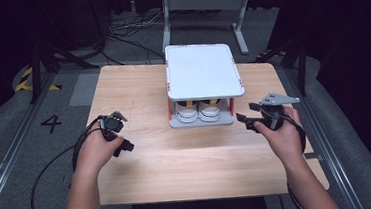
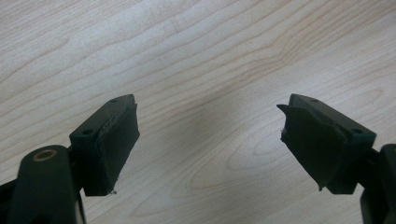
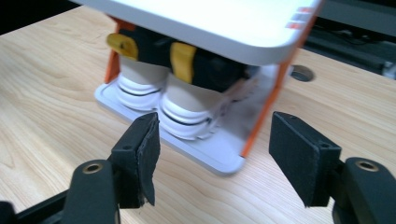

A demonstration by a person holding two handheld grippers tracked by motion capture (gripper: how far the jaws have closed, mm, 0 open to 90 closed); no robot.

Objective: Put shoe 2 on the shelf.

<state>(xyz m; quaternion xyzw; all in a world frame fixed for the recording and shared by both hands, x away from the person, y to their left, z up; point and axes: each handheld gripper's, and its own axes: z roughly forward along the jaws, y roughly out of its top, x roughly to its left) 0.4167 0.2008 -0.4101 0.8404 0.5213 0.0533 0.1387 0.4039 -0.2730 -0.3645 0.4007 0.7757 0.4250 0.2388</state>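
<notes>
**Right gripper lines up on the shoe rack**

Right gripper (image 1: 248,115) hovers with jaws apart and nothing between them, aimed at the near right corner of the small rack (image 1: 203,70) standing mid-table. Left gripper (image 1: 117,136) — jaws also apart, empty — sits over bare wooden table (image 1: 137,88). On the lower shelf sits a pair of sneakers (image 3: 175,100), toes toward the person. They look light and soft; the rubber toe or sole edge seems the firmest hold. Headroom under the top shelf is tight — orange posts (image 3: 264,105) flank the opening, while the table in front lies free.
</notes>
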